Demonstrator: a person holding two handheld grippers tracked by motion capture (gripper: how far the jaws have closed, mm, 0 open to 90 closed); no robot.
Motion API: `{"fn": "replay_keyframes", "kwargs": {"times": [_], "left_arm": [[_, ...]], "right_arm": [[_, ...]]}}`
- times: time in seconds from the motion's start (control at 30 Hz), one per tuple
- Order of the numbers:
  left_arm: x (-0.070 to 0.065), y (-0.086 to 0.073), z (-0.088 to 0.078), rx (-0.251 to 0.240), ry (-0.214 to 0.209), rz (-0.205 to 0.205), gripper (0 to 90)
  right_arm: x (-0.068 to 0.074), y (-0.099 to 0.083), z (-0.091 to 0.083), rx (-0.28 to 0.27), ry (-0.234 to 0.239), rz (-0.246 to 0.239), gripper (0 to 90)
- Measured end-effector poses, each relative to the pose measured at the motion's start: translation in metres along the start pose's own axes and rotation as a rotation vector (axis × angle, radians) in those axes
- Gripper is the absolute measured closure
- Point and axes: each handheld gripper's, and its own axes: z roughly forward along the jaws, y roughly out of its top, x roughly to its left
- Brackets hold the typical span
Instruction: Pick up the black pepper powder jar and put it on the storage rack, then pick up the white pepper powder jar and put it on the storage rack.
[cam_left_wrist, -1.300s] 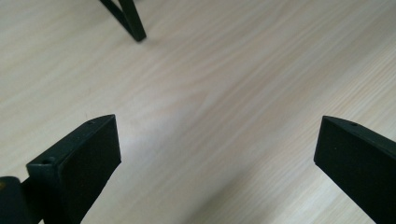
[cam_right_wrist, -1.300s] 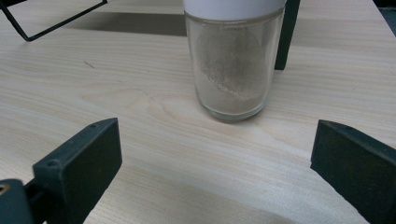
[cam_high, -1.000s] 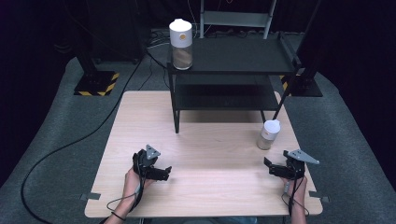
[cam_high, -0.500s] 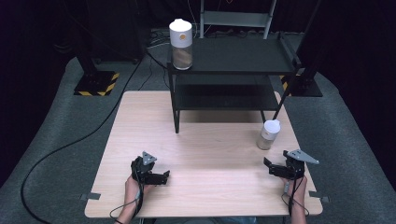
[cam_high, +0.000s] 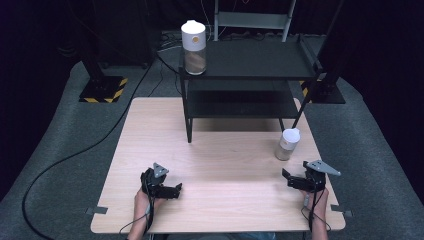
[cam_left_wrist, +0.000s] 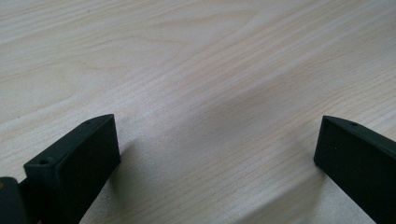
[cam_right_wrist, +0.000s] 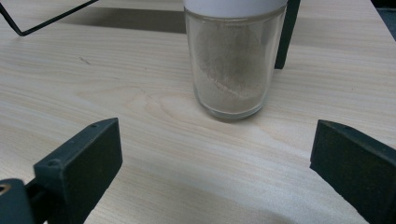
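**A:** Start at my left. What have you got?

**B:** On my feed the left tongs (cam_high: 176, 189) sit low over the near left part of the tabletop (cam_high: 220, 150), held in a hand (cam_high: 142, 202) that comes in from the bottom edge. They point toward the right, across the wood. In the left gripper view the jaws stand wide apart, released, with bare wood grain between them.

**A:** And further back?

**B:** A black two-level shelf unit (cam_high: 250, 65) stands at the far side, its front legs resting on the tabletop. On the top shelf's left corner I see a tall jar (cam_high: 193, 47) with a white lid and brown contents in its lower part.

**A:** Anything on the wood itself?

**B:** A smaller jar (cam_high: 288, 144), clear glass with a white lid, upright on the tabletop near the shelf unit's right front leg. In the right gripper view it stands straight ahead (cam_right_wrist: 233, 60), partly filled with a pale powder, and the leg (cam_right_wrist: 285, 35) rises just behind it.

**A:** The right side?

**B:** The right tongs (cam_high: 286, 176) hover near the right edge, held by the other hand (cam_high: 316, 200), with the grey three-cornered plate (cam_high: 322, 166) on top. They are just in front of the smaller jar, not touching it. Their jaws are spread wide too, released, gripping nothing; the jar sits beyond the tips, roughly centred between them.
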Motion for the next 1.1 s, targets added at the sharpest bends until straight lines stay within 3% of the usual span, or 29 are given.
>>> {"fn": "replay_keyframes", "kwargs": {"times": [0.57, 0.77, 0.97, 1.03, 1.07, 1.1], "left_arm": [[0.0, 0.0, 0.0, 0.001, 0.001, 0.002, 0.0], [0.0, 0.001, 0.001, 0.0, 0.005, -0.002, 0.0], [-0.001, 0.001, 0.001, 0.001, 0.008, -0.005, 0.0], [-0.001, 0.001, 0.001, 0.0, 0.009, -0.003, 0.1], [-0.001, 0.001, 0.001, 0.0, 0.009, -0.003, 0.1], [-0.001, 0.001, 0.0, 0.0, 0.009, -0.003, 0.1]], "right_arm": [[0.007, 0.003, 0.001, 0.016, -0.027, -0.021, 1.1], [0.013, 0.011, 0.005, 0.069, -0.028, -0.068, 0.5], [0.032, 0.016, 0.01, 0.107, -0.092, -0.128, 0.0], [0.026, 0.023, 0.013, 0.134, -0.049, -0.072, 0.0], [0.026, 0.025, 0.014, 0.127, -0.042, -0.052, 0.0], [0.031, 0.028, 0.015, 0.12, -0.063, -0.052, 0.0]]}}
